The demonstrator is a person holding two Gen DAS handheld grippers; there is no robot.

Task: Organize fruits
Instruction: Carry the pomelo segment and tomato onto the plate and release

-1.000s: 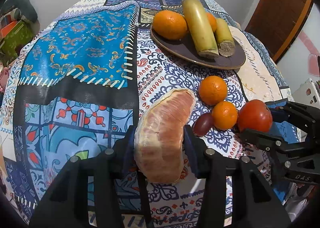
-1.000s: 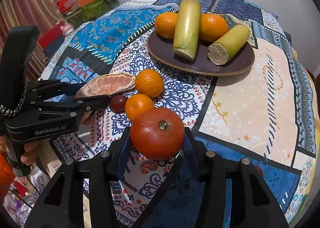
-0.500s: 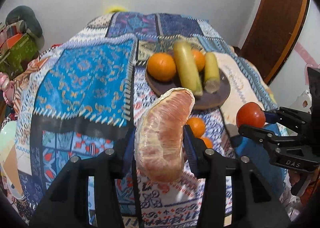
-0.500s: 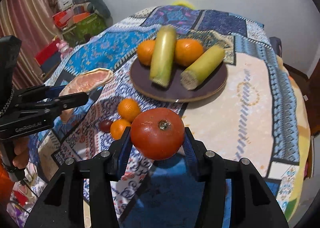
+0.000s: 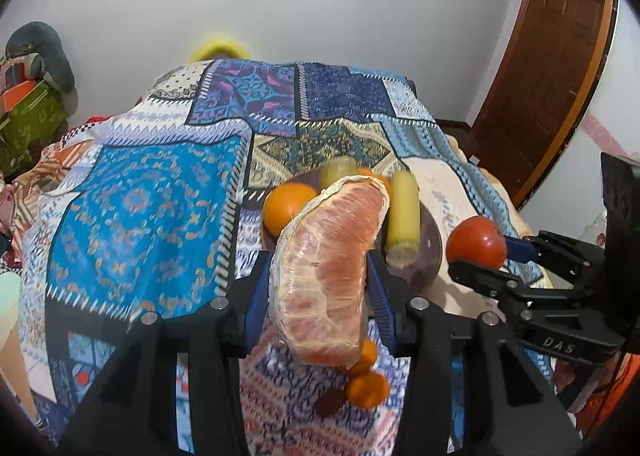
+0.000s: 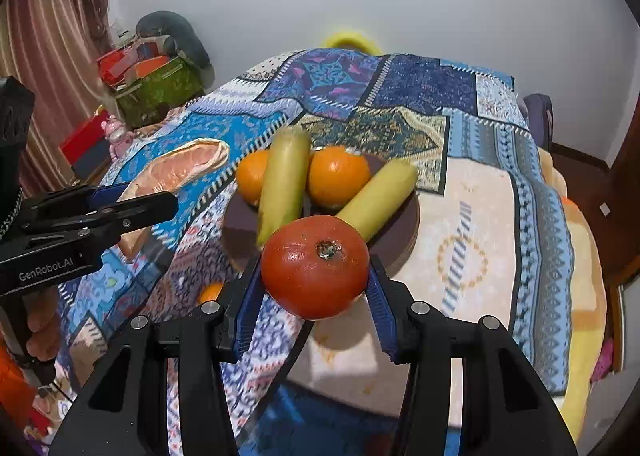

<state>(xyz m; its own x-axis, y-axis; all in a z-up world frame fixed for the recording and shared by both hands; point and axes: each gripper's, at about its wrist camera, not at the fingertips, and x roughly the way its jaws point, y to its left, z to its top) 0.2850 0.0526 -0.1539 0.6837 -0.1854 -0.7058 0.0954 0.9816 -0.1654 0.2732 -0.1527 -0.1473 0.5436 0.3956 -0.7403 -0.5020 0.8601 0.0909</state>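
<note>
Both grippers are now raised well clear of the patterned tablecloth (image 6: 472, 256) compared with one second ago, when each load was held just above the cloth beside the loose fruit. The left gripper (image 5: 320, 292) is clamped on the peeled pomelo segment (image 5: 328, 268), which is held upright between the blue pads. The right gripper (image 6: 316, 288) is clamped on the red tomato (image 6: 316, 266), stem scar facing the camera.

In the left wrist view, more of the wall and the door (image 5: 552, 67) is now visible, and the dark plate (image 6: 400, 232) appears farther off and partly hidden behind the segment. In the right wrist view, the plate lies directly beyond the tomato. The plate carries two oranges (image 6: 338, 175) and two yellow-green stalk pieces (image 6: 282, 183).

Two small oranges (image 5: 368, 390) and one dark fruit (image 5: 330, 402) are left on the cloth, below the segment in the left wrist view. Their positions are unchanged relative to each other.

The lift is judged complete; transport toward the plate is judged to be the step in hand. Free plate area is limited to the near rim, so each item should be lowered singly to avoid rolling the tomato off the edge.
</note>
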